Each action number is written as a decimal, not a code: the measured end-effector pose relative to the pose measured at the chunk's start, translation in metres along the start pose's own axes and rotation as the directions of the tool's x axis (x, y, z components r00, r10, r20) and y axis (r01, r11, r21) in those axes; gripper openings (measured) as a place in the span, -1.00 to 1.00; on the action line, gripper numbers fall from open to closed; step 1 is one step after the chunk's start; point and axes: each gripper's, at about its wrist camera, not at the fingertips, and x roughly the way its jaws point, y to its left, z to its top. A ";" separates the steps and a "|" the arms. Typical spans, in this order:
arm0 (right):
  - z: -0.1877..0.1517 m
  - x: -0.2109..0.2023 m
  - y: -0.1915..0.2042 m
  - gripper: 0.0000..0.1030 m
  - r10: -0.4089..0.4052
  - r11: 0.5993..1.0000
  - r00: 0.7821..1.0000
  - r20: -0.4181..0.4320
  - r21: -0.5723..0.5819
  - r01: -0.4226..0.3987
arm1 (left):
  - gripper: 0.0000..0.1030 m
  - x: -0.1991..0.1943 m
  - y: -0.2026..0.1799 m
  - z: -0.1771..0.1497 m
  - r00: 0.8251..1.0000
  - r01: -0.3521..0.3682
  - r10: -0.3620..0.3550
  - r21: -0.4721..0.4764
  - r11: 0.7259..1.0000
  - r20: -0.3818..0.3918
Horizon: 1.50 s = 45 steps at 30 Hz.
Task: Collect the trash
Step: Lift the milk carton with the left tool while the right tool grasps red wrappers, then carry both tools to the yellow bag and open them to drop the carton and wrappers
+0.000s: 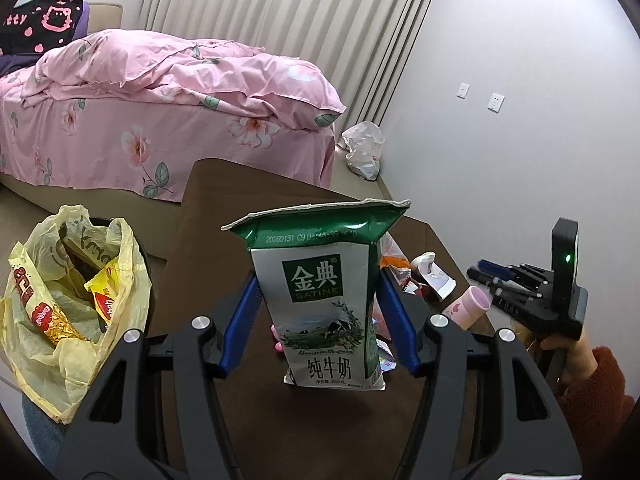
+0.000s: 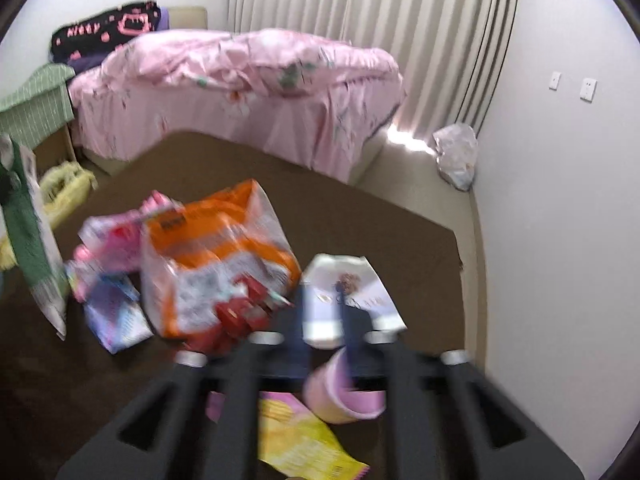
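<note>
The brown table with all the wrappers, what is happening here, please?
A person is clearing trash from the brown table with two handheld grippers. The left gripper holds a green-and-white milk carton upright between its blue fingers. The right gripper is over a pink plastic cup, apparently empty. A yellow plastic bag already holding wrappers waits on the left.

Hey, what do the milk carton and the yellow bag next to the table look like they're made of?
Milk carton: likely coated paperboard with a slightly glossy print; the torn top edge shows pale, fibrous card and the crumpled green panel shines. Yellow bag: thin, translucent plastic film, soft and wrinkled; the snack wrappers inside show through it.
</note>
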 end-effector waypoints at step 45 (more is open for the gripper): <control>-0.061 -0.044 0.068 -0.46 0.264 0.952 0.958 0.112 0.128 -0.277 | 0.38 0.161 0.060 0.031 0.893 0.009 -0.024 -0.037 0.999 -0.449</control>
